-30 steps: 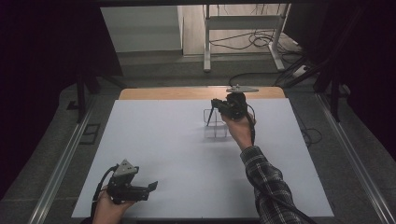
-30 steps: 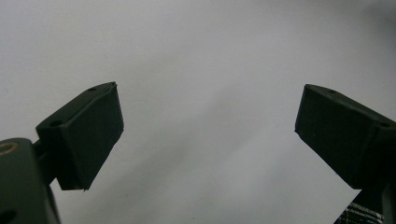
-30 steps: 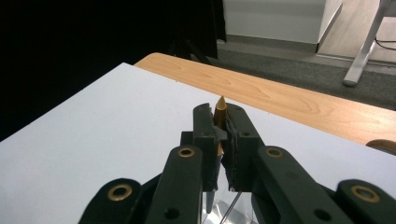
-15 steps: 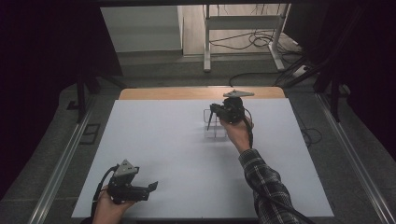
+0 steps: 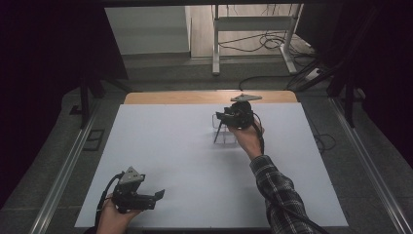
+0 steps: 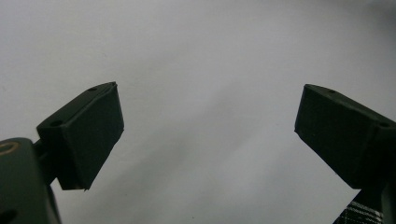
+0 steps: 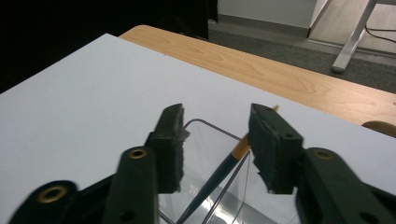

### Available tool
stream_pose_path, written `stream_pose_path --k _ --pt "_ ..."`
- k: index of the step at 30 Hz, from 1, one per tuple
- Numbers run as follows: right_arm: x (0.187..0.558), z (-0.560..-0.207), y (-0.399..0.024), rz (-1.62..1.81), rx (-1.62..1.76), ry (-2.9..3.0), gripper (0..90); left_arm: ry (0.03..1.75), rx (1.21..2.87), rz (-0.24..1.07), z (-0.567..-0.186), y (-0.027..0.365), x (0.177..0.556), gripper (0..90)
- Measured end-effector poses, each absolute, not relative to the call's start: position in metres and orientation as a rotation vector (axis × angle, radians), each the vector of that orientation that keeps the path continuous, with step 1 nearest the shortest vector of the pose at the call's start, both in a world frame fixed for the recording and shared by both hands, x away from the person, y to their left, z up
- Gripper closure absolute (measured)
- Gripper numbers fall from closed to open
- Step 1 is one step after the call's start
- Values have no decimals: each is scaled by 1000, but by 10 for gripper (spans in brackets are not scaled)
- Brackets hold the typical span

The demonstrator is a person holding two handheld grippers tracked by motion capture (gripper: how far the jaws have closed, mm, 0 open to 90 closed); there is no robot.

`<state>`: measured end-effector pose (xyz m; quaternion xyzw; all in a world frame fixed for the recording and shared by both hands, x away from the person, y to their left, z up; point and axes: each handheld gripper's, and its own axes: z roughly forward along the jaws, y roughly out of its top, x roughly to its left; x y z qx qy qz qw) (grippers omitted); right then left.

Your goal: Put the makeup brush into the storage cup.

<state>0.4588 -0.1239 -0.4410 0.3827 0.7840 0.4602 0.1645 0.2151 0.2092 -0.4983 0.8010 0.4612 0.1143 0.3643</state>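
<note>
A clear plastic box [image 5: 227, 137] [image 7: 205, 125] stands on the white table sheet [image 5: 185, 156] at the far right of centre. A thin dark pencil-like stick [image 7: 215, 175] [image 5: 218, 132] with an orange-brown upper end leans inside it, its tip against the rim. My right gripper [image 5: 220, 118] [image 7: 217, 113] hovers just above the box. Its jaws have just been opening and stand either side of the stick's top without touching it. Near the front left corner my left gripper [image 5: 157, 196] [image 6: 208, 126] is open over bare sheet, with nothing between its fingers.
The sheet covers most of a wooden table [image 5: 195, 97], whose bare strip shows at the far edge. Beyond it are a metal frame's legs [image 5: 215, 48] and cables [image 5: 272, 44] on the floor. Metal rails [image 5: 63, 170] run along both sides of the table.
The right gripper's jaws have parted and let go of the stick, which now leans in the clear box. The left gripper has stayed where it was.
</note>
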Motion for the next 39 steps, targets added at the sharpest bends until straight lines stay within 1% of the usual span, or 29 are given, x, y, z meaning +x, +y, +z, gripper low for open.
stream_pose_path --k 1,6,10,21,28,34,39 --pt "460 -441 -123 1307 1088 2240 461 1185 2061 294 -498 209 215 84" --pt "460 -440 -120 1303 1067 2260 363 1185 2052 293 -498 210 215 84" --pt "458 -437 -118 1294 1047 2272 333 1185 2051 292 -498 210 215 84" --pt "456 -432 -116 1290 1002 2287 287 1186 2048 291 -498 210 215 84" --pt "453 -428 -113 1277 962 2317 236 1185 2037 286 -498 211 216 83" --pt "447 -424 -109 1263 939 2322 160 1176 2020 276 -497 212 215 78" --pt "445 -425 -107 1220 931 2328 136 1173 2009 267 -496 213 215 77"
